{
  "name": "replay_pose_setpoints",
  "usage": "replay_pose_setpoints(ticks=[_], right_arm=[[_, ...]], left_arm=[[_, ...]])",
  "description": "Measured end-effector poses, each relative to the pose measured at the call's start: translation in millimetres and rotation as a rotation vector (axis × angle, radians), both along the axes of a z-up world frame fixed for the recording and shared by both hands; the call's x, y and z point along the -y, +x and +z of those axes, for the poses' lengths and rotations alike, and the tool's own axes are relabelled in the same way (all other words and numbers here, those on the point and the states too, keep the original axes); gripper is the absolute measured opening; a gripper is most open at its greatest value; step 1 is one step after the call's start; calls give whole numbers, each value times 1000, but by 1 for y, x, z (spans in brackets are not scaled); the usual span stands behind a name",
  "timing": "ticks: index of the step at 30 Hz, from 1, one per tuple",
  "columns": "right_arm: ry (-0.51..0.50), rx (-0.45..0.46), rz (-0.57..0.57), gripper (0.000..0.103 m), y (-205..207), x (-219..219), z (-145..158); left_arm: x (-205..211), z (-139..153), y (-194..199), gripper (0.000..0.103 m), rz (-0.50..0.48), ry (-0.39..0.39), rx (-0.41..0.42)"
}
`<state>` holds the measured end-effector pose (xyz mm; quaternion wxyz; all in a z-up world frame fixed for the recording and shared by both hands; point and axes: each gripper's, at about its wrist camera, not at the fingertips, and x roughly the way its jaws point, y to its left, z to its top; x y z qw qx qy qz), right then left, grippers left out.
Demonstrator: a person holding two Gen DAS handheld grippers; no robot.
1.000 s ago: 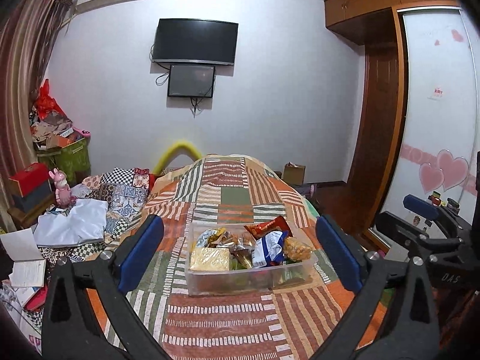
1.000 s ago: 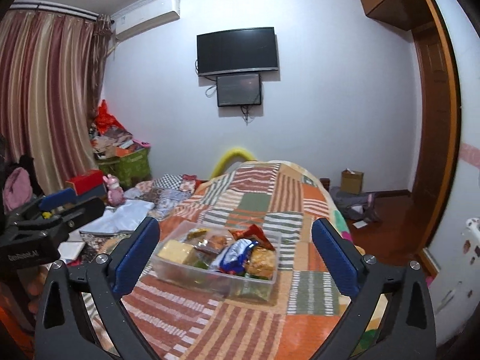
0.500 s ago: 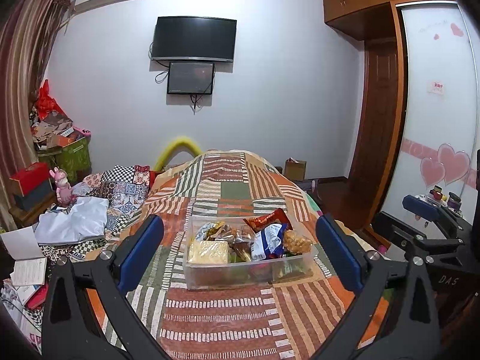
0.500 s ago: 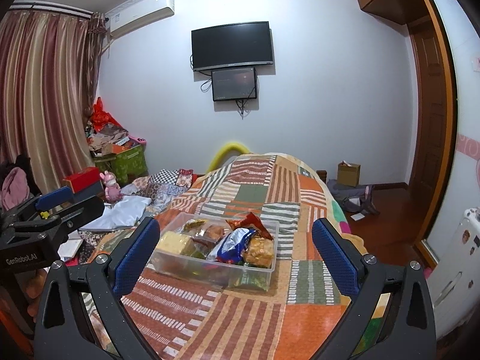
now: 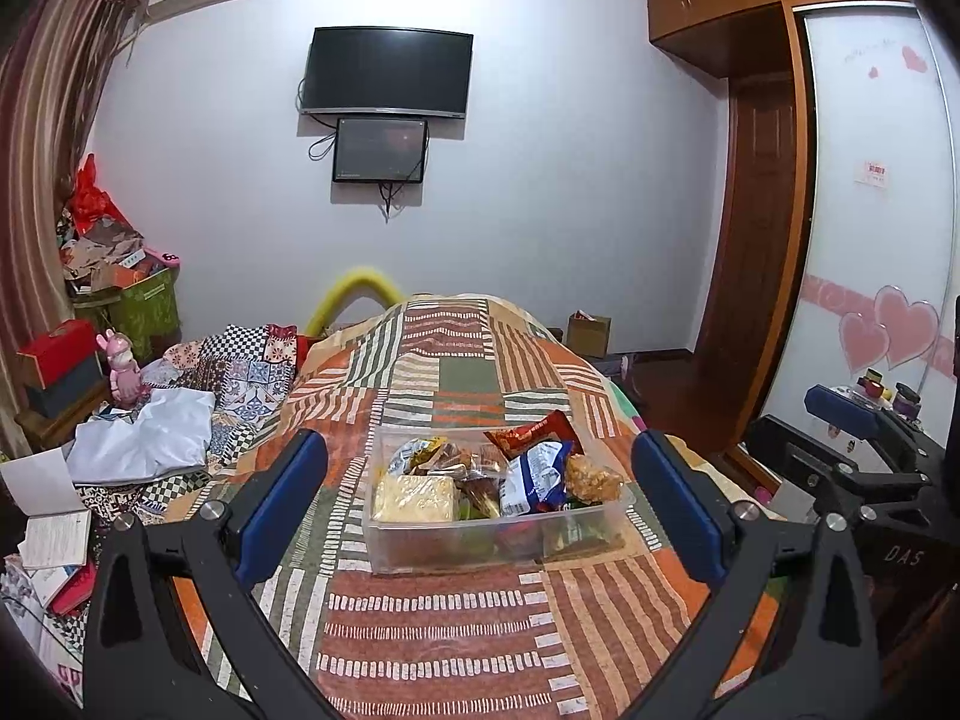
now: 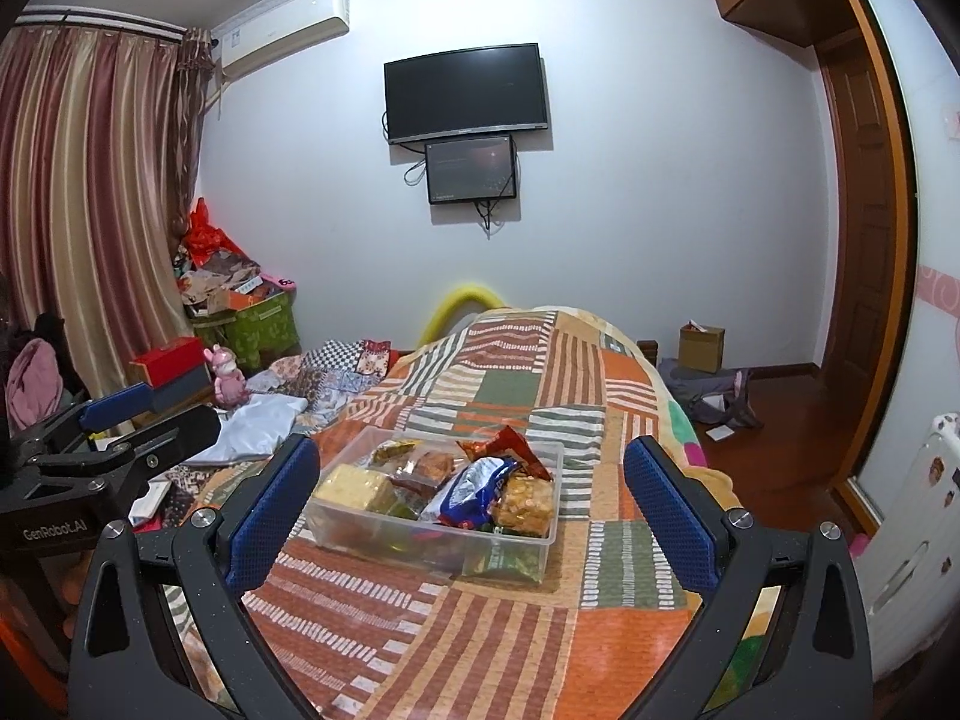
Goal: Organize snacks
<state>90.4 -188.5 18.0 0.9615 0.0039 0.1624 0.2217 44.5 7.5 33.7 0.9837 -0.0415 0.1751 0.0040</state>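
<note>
A clear plastic box (image 5: pixel 480 546) (image 6: pixel 360 531) full of snack packets stands on the patchwork bedspread (image 5: pixel 468 372). In it lie a yellow noodle block (image 5: pixel 414 498) (image 6: pixel 351 486), a blue-white packet (image 5: pixel 534 477) (image 6: pixel 471 492), a red packet (image 5: pixel 531 432) (image 6: pixel 504 444) and an orange crispy snack (image 5: pixel 594 480) (image 6: pixel 525 501). My left gripper (image 5: pixel 480 504) is open and empty, held back from the box. My right gripper (image 6: pixel 471 510) is open and empty too. Each gripper shows at the edge of the other's view, the right one (image 5: pixel 852 420), the left one (image 6: pixel 120 414).
Clothes and a white cloth (image 5: pixel 150 432) lie on the left of the bed with a pink toy (image 5: pixel 123 366). A green bin (image 5: pixel 144 306) and boxes stand by the curtain. A wardrobe (image 5: pixel 864 240) and wooden door stand right. A cardboard box (image 6: pixel 701 348) sits on the floor.
Both grippers have risen and tilted slightly, so the box sits a little lower and closer in both views. The jaws stayed open. Nothing in the box moved.
</note>
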Motion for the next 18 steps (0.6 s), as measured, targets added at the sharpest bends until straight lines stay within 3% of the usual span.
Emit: replay_pose_setpoints(ticks=[18], right_arm=[[1, -5, 6, 101, -2, -1, 2]], left_arm=[[1, -2, 1, 103, -3, -5, -10]])
